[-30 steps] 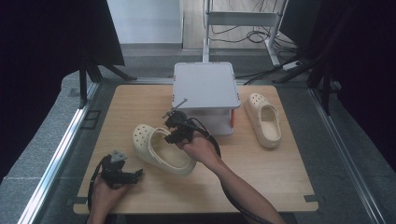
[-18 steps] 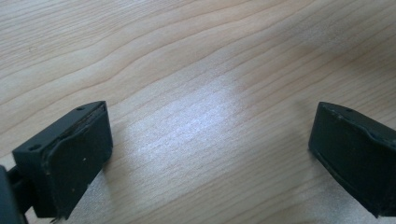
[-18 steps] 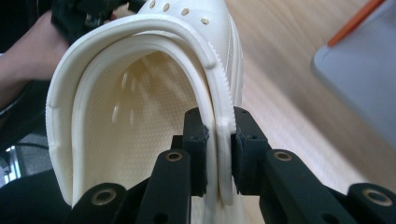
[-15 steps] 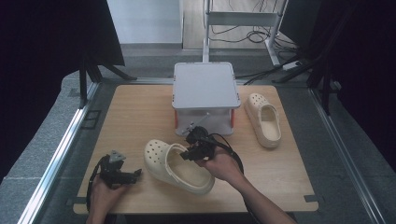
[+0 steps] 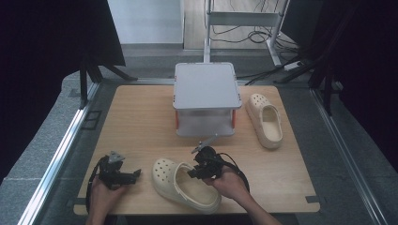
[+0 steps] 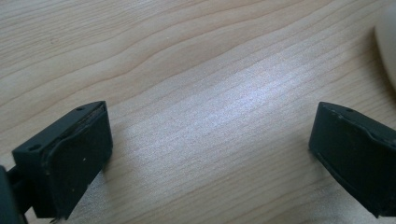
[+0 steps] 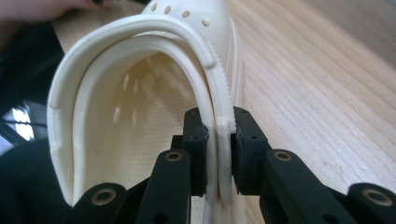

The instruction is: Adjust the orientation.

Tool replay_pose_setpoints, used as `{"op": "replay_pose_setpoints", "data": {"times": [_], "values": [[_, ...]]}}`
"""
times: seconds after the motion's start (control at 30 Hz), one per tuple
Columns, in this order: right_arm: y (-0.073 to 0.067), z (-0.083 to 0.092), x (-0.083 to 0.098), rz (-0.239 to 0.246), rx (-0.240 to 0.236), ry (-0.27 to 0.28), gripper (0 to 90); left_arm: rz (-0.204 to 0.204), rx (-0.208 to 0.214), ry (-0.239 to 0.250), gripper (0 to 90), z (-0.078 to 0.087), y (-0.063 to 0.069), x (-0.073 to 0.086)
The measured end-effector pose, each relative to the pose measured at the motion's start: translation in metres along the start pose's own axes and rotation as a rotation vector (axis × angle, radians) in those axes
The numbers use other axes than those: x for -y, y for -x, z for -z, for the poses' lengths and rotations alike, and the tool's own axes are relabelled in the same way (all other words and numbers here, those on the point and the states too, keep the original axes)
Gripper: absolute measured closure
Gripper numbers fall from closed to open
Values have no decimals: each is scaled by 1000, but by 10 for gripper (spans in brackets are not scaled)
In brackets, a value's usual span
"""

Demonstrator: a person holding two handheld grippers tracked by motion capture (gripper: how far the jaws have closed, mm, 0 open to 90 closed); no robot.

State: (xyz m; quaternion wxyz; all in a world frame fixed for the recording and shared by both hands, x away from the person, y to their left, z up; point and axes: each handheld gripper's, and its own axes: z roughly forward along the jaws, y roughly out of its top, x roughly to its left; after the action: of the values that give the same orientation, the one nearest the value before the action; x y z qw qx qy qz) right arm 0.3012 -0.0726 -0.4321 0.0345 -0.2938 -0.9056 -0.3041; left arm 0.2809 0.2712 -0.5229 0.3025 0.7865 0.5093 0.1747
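A cream clog point(image 5: 185, 186) lies near the table's front edge, toe to the left. My right gripper point(image 5: 201, 168) is shut on its rim. In the right gripper view the two black jaws pinch the clog's side wall and heel strap point(image 7: 219, 122) between them, at my right gripper point(image 7: 219, 135). My left gripper point(image 5: 123, 172) rests at the front left, apart from the clog. In the left gripper view my left gripper point(image 6: 210, 135) stands wide open over bare wood, and the clog's edge point(image 6: 388, 42) shows at the far right.
A grey lidded box point(image 5: 205, 96) stands at the middle back of the wooden table point(image 5: 136, 126). A second cream clog point(image 5: 266, 119) lies to the right of the box. A metal rail point(image 5: 56, 159) runs along the table's left side.
My right gripper has carried the clog toward the front edge, a little to the right, and lower. The left gripper has stayed in place.
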Motion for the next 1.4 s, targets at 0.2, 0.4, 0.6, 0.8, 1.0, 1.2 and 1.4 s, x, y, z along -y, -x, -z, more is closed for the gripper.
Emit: {"op": "replay_pose_setpoints", "data": {"times": [0.2,0.4,0.6,0.8,1.0,1.2,1.4], "values": [[0,-6,9,100,65,-71,774,0,-1,3,0,0,0,0],[4,-7,12,115,60,-78,737,0,-1,3,0,0,0,0],[3,0,11,128,39,-75,565,0,-2,3,0,0,0,0],[12,17,12,113,83,-41,349,0,-2,5,0,0,0,0],[31,33,17,78,153,-4,257,1,-1,4,0,0,0,0],[47,42,21,44,180,-3,226,3,-1,5,0,0,0,0],[71,54,25,-6,218,-25,181,2,-2,6,0,0,0,0]]}}
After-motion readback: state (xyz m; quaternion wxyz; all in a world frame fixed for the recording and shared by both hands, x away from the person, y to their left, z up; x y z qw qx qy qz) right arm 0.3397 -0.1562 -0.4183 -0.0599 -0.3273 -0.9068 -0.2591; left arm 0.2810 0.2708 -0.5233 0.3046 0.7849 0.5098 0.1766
